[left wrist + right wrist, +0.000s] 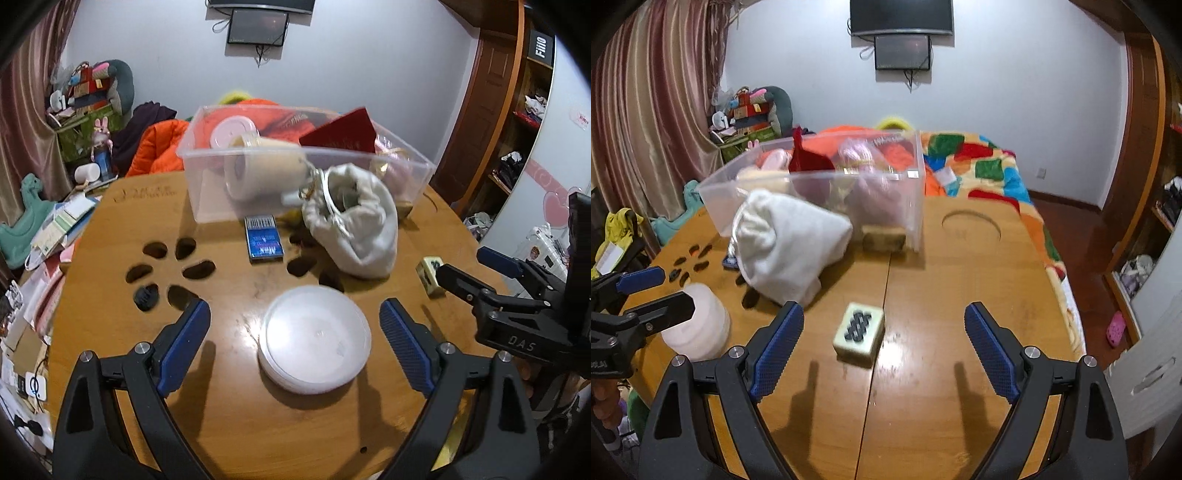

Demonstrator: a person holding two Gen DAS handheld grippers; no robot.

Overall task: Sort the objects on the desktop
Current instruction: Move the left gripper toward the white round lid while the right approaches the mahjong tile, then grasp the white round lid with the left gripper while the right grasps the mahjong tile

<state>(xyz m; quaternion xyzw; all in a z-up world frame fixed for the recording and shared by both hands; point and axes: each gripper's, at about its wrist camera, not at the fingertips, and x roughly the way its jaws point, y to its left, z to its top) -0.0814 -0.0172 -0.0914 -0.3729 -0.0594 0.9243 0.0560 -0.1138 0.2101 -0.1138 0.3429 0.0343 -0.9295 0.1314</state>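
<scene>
The left gripper (295, 328) hangs low over the wooden table (229, 413), pointing toward the far wall, with its jaws spread wide. A round white container (314, 339) sits on the tabletop between the two blue pads (183, 345), touching neither. In the right wrist view the same tool (657, 295) enters from the left edge, its fingers flanking the white tub (700, 325).

The right gripper (884, 339) is level with the table as well, aimed forward, its jaws wide apart. A mahjong tile (859, 329) lies flat on the wood between the fingers, nearer the left one and clear of both. From the left wrist camera this gripper (461, 273) reaches in from the right, with the tile (429, 276) by its fingertips; whether they touch it cannot be told from there.

A slumped white cloth bag (358, 229), mouth open, lies behind the container and just in front of a clear plastic bin (207, 192). The bin holds a red booklet (341, 134), a pale cup (258, 168) on its side and other items. A blue box (263, 239) lies flat on the table beside the bag, close to the bin's front wall.
</scene>
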